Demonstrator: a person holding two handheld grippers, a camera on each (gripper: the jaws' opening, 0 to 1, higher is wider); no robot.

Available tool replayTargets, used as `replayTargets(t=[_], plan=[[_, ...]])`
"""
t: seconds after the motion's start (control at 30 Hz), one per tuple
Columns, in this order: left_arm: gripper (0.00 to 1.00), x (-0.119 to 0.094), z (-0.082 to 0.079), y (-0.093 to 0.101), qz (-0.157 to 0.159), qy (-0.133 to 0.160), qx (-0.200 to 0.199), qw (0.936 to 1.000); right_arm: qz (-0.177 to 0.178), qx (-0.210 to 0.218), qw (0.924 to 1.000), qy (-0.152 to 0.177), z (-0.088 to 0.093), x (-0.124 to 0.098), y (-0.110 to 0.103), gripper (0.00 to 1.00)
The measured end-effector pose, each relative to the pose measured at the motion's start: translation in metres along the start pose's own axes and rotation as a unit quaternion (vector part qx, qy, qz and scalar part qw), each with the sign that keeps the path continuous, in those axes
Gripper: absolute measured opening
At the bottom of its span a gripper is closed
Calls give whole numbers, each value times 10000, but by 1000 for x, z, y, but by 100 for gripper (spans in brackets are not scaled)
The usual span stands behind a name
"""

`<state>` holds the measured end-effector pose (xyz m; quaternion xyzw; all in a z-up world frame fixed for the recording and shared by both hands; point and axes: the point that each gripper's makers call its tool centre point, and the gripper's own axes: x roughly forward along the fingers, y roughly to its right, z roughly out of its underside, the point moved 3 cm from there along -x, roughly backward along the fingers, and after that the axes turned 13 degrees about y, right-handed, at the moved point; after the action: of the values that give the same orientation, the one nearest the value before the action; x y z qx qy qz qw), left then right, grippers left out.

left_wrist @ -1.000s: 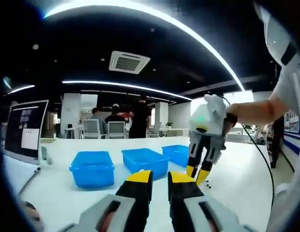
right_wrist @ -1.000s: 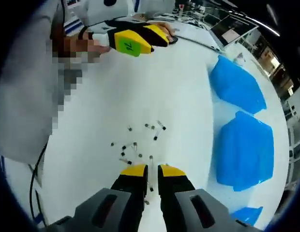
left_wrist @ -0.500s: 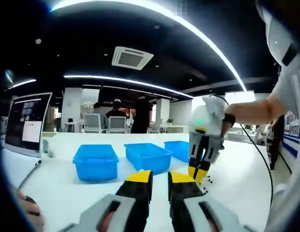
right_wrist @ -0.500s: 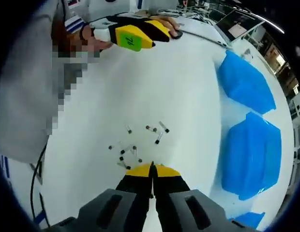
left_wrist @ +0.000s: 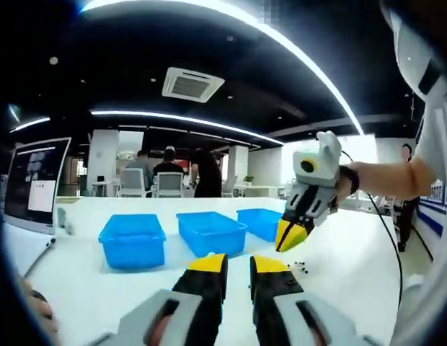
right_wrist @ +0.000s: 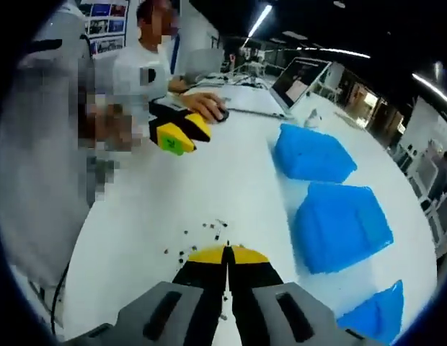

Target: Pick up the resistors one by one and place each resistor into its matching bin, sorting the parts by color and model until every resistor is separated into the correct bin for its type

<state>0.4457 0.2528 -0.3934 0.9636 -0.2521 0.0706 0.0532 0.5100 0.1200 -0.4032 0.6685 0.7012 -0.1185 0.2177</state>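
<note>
White worktop [right_wrist: 231, 166] carries three blue bins [right_wrist: 339, 223] running from 1 to 5 o'clock in the right gripper view, loose resistors [right_wrist: 209, 234] scattered just ahead of the right gripper [right_wrist: 225, 252]. Its fingers are pressed closed, lifted off the worktop; whether a resistor sits between them is too small to tell. Left gripper [left_wrist: 238, 263] idles with fingers slightly parted, nothing in them. Risks, as I judge it: tiny part slips out mid-carry, or lands in the wrong bin since colour is unreadable.
</note>
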Motion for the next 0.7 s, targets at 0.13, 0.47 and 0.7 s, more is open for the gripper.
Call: replayTargets(t=[0.13,0.47,0.7], plan=[[16,3,1,5,62,-9,-65,10000,676,380,9918,1019,-11,-19,14,4],[16,6,-3,13,130,-73,-62,9999,2344,1086,9243,2808,-21,-86,57,4],[16,9,-3,16,162,-131,-111,9997,2928,1166,8988,3046,-14,-111,76,4]])
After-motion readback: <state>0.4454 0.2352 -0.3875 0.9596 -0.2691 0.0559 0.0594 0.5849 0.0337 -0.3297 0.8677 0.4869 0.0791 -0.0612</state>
